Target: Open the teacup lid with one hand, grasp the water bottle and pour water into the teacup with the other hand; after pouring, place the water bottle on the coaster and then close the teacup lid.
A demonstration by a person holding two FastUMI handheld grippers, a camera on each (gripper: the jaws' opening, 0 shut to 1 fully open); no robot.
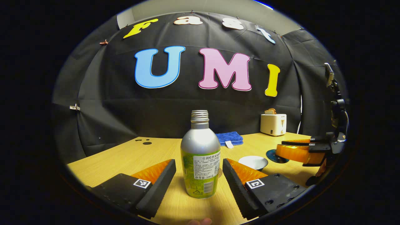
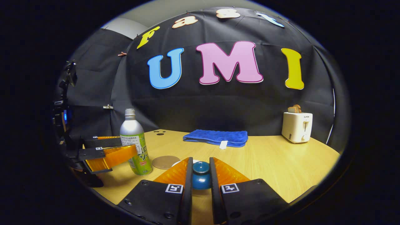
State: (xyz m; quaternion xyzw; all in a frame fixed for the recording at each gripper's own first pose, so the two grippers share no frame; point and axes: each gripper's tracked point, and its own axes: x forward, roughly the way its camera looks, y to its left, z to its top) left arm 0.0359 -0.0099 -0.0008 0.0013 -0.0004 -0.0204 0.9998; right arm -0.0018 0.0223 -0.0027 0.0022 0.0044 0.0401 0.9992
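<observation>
Left tool (image 1: 199,175) is spread wide, fingers either side of the water bottle (image 1: 200,156) with a gap on both sides, no contact. Bottle stands upright on the surface (image 1: 131,156), cap off, threaded neck bare. In the right gripper view the same bottle (image 2: 134,142) sits at near left, with my left tool (image 2: 109,154) reaching in around it from the left.

Right tool (image 2: 200,175) is clenched on the teacup lid (image 2: 201,170): both fingers press its sides, round knob showing between them. In the left gripper view my right tool (image 1: 300,150) hangs at the right edge, above the surface. The open teacup (image 1: 253,162) sits white and bowl-like just right of the bottle. Dark blue disc (image 1: 276,155) lies beyond it, under the right tool.

Coaster (image 2: 165,162) lies flat just right of the bottle, bare. Blue towel (image 2: 216,137) is at far centre, toaster (image 2: 297,126) at far right.
</observation>
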